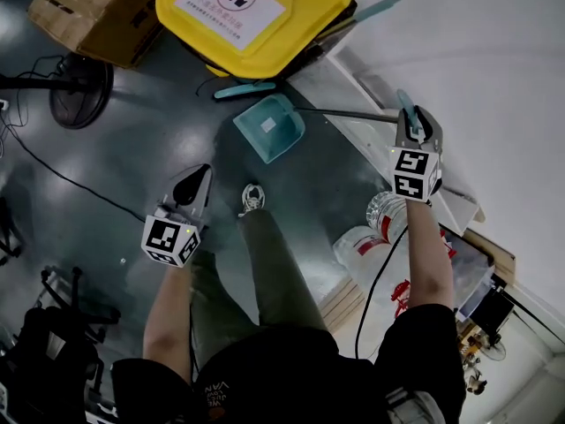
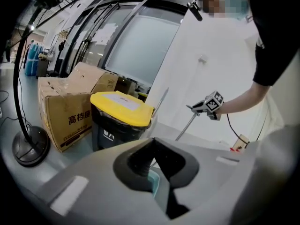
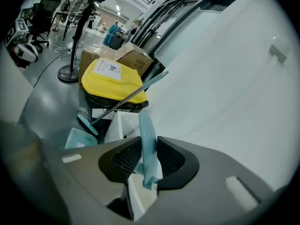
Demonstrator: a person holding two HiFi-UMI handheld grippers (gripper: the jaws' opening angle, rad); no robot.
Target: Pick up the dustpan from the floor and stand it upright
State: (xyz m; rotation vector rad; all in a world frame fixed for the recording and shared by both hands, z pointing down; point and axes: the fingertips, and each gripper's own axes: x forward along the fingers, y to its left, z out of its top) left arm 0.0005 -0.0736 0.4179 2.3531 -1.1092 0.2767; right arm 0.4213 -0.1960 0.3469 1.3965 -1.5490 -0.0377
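Where right fingers (image 3: 169,158) close, dustpan's handle (image 3: 147,142) lies gripped.

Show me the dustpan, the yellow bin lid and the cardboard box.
dustpan (image 1: 270,131), head view, teal scoop centre.
yellow bin lid (image 1: 250,16), head view, centre, on its label.
cardboard box (image 1: 93,11), head view, top face.

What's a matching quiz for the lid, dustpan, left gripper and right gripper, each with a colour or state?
Things:
1. lid
2. dustpan
3. left gripper
4. right gripper

Colour or state:
A. shut, empty
B. yellow
C. shut on the dustpan
D. teal

Pairs: 1-B, 2-D, 3-A, 4-C.
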